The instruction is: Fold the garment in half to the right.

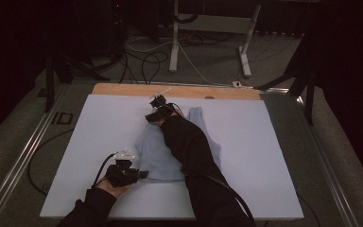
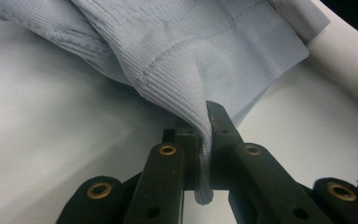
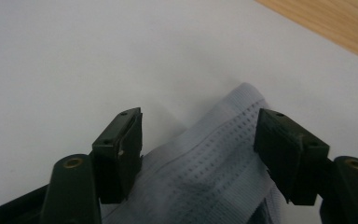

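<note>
Evidently the work in hand is laying out or folding a pale blue knitted garment (image 1: 170, 151) that lies near the middle of the white board (image 1: 99, 132) on the table, its near hem toward the person and its narrow straps toward the far edge. The left gripper (image 1: 139, 174) sits at the garment's near left corner, clenched on a fold of the ribbed hem; in the left gripper view the cloth (image 2: 182, 79) runs down between the shut jaws and hangs out below them. The right gripper (image 1: 155, 115) reaches to the far end, where its jaws stand apart on either side of a strap (image 3: 214, 163) with a dotted weave; the pads do not press on it yet, so it grasps nothing.

By my reading, this is the step of taking a second hold at the far end. The next move calls for the right jaws to close squarely on the strap, catching the cloth and not the board beneath, while the left keeps its corner pinned.

Much of the garment's middle is covered by the person's dark right sleeve (image 1: 194, 156) in the high view, so its outline and any folds there are hard to judge. The room is dim, and the second strap (image 1: 196, 113) is only faintly visible.
</note>
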`<state>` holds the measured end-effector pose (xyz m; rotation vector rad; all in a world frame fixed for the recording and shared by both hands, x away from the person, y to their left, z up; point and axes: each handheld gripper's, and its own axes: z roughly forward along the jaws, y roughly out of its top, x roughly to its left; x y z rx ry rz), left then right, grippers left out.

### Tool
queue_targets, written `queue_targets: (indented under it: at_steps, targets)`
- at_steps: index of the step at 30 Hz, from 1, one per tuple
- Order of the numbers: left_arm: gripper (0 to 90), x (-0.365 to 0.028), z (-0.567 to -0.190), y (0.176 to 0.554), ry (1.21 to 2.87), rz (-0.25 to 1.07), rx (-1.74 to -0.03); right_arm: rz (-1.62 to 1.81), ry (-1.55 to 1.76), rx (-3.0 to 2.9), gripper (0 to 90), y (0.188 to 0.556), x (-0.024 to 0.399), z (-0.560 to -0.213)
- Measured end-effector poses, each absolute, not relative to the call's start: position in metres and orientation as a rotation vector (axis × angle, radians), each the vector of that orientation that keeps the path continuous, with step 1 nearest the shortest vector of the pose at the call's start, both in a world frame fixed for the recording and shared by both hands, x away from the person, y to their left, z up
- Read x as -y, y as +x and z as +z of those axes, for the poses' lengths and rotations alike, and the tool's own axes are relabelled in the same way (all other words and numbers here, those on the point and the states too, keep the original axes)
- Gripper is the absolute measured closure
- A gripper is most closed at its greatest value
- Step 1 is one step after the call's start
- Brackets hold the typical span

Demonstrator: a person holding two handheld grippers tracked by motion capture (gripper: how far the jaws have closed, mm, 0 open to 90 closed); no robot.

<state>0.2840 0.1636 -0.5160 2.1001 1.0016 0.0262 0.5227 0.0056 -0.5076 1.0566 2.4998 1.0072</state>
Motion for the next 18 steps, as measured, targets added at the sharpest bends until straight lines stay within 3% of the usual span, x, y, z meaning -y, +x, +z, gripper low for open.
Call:
queue_targets:
  at_steps: [7, 12, 18]
  targets:
    - [86.4, -0.162, -0.517, 0.284, 2.111, 0.023, -1.001, 0.93, 1.025, -2.527, 31.6, 0.522, -0.014, -0.515]
    - [86.4, -0.161, -0.517, 0.284, 2.107, 0.023, -1.002, 0.835, 0.963, -2.557, 36.2, 0.519, -0.021, -0.521]
    - [86.4, -0.16, -0.517, 0.284, 2.107, 0.017, -0.999, 0.805, 0.964, -2.575, 57.1, 0.519, -0.018, -0.518]
